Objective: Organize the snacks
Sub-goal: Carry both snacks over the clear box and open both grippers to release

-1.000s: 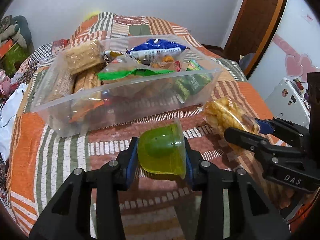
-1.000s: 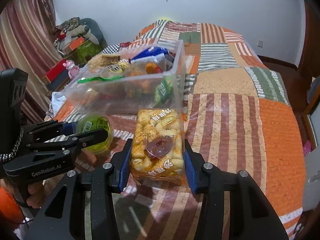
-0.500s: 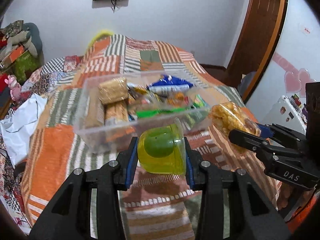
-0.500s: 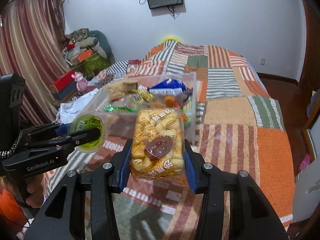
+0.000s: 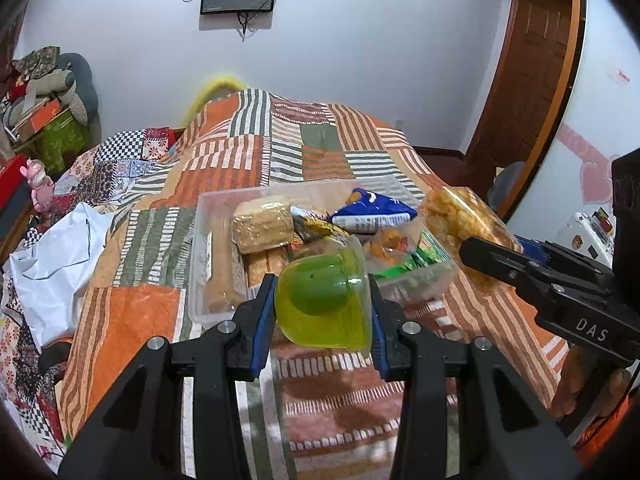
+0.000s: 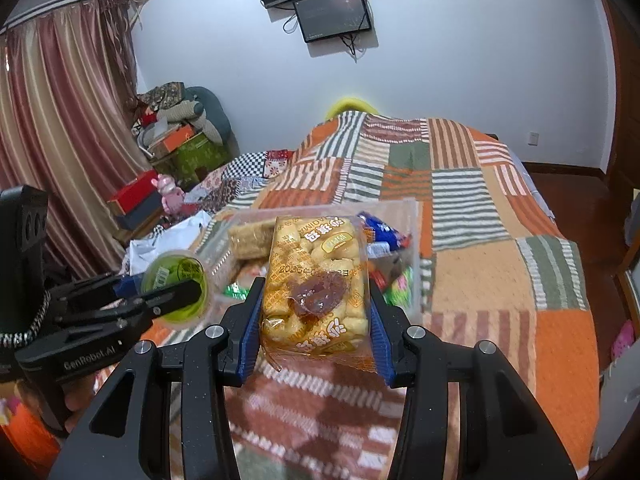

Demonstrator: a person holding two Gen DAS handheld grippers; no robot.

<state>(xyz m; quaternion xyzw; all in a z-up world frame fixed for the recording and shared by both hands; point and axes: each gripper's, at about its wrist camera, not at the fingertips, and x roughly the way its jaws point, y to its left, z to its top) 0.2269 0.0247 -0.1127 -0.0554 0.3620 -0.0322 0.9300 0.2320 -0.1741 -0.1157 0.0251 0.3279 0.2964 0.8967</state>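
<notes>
Your left gripper [image 5: 323,307] is clamping its jaws on a green jelly cup [image 5: 325,303], gripping it by its sides with the lid facing away from you. Your right gripper [image 6: 313,307] is squeezing a clear pack of puffed pastry snacks [image 6: 316,286] between its blue pads [image 6: 249,332]. Just beyond both jaws, a clear plastic bin [image 5: 208,248] of packaged snacks is sitting on the striped patchwork bedspread [image 5: 132,320].

The jelly cup [image 5: 326,304] is glossy, see-through green plastic; the snack pack [image 6: 316,288] wears shiny crinkled film. The far bin [image 5: 224,200] is clear smooth plastic on a matt patchwork cloth quilt [image 5: 132,320].
</notes>
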